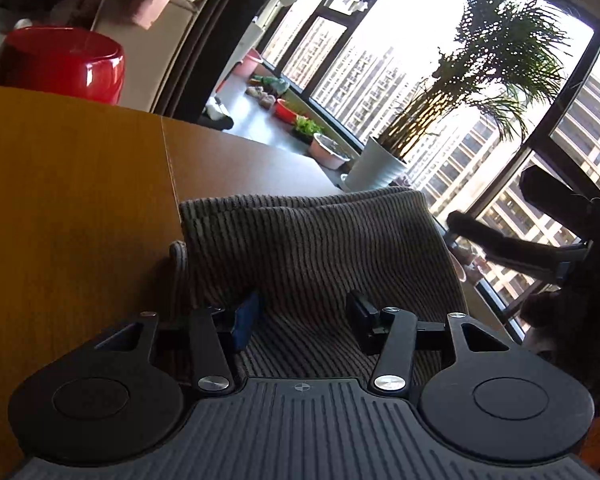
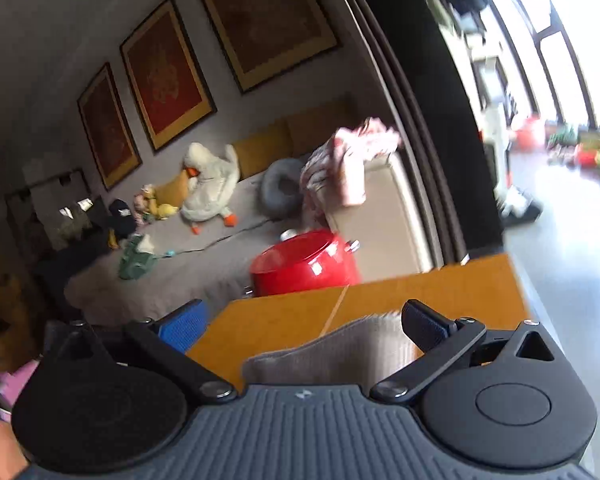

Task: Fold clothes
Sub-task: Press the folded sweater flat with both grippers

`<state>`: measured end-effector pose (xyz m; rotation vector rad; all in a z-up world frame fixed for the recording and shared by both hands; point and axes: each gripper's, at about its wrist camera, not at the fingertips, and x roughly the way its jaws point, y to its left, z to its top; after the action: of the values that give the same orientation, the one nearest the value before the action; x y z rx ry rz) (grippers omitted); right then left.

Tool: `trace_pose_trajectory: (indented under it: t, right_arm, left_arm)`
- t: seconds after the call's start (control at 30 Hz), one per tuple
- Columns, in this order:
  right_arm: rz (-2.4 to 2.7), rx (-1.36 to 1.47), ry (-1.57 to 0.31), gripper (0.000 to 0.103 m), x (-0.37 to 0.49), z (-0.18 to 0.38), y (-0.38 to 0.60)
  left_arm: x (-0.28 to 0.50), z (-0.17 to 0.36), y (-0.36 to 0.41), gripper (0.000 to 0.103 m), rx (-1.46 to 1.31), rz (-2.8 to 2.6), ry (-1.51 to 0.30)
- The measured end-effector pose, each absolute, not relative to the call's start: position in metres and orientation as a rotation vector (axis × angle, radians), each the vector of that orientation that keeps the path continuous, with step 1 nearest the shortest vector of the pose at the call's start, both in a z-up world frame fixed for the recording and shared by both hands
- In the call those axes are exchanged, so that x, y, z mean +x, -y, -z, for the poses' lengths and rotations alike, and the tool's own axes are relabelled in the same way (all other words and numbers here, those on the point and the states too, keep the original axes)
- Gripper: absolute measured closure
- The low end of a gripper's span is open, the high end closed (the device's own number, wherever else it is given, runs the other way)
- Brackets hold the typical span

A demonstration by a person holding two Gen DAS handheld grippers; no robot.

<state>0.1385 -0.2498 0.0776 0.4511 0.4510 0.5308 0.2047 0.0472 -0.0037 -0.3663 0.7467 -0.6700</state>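
The left gripper, jaws part open, straddles one folded grey-brown ribbed knit garment lying on the orange-brown wooden table; whether its pads press the cloth I cannot tell. The right gripper hangs spread wide, released, above the garment's edge. Beyond stand one glossy red round stool, one white-potted palm and three framed red pictures.

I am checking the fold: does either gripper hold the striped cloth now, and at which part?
The right gripper is wide open above the striped cloth and holds nothing. The left gripper straddles the cloth's near part, but its pads visibly do not press it.
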Motion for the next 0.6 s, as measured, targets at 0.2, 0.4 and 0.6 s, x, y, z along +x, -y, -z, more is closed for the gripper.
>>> trace_pose_trajectory:
  t: [0.2, 0.4, 0.6]
  right_arm:
    - [-0.453, 0.606, -0.695, 0.000, 0.171, -0.010, 0.249]
    - [-0.458, 0.508, -0.681, 0.000, 0.166, -0.010, 0.240]
    - [-0.480, 0.528, -0.666, 0.000, 0.164, -0.007, 0.244]
  left_arm:
    - [0.198, 0.000, -0.045, 0.049, -0.337, 0.662, -0.737]
    - [0.172, -0.025, -0.041, 0.039, -0.257, 0.604, -0.733]
    - [0.133, -0.043, -0.046, 0.036, -0.276, 0.697, -0.768]
